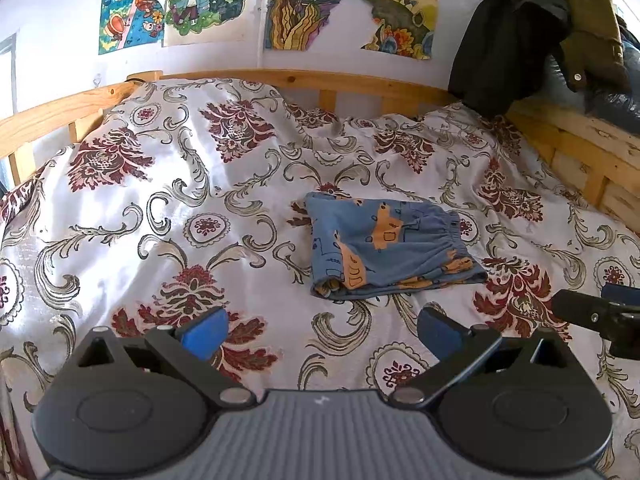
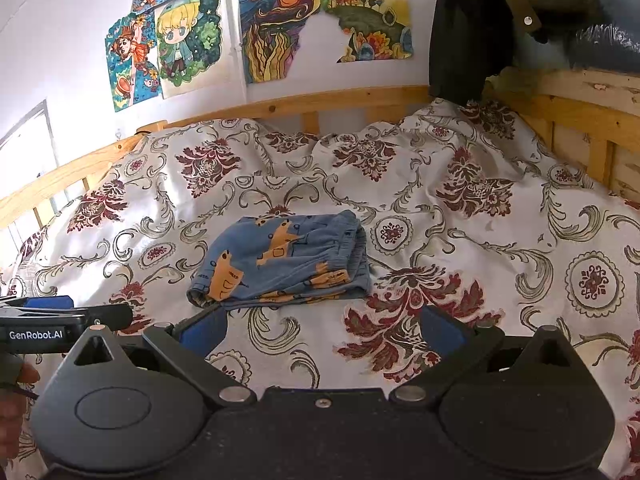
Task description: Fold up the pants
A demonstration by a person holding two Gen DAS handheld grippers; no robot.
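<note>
Folded blue pants (image 1: 390, 246) on the patterned bedspread (image 1: 160, 200); left hand-held gripper (image 1: 322, 332) and right hand-held gripper (image 2: 322, 330) spread wide, empty.

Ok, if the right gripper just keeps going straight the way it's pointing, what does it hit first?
Probably the bedspread just short of the folded pants. The open right gripper points down at the bed, pants slightly left of its line; depth is unclear.

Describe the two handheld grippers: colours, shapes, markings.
Both the left gripper and the right gripper have matte black bodies with two round hubs, angled black link arms with silver pivot pins, and blue finger pads. White "GenRobot.AI" lettering marks the left gripper's side.
</note>
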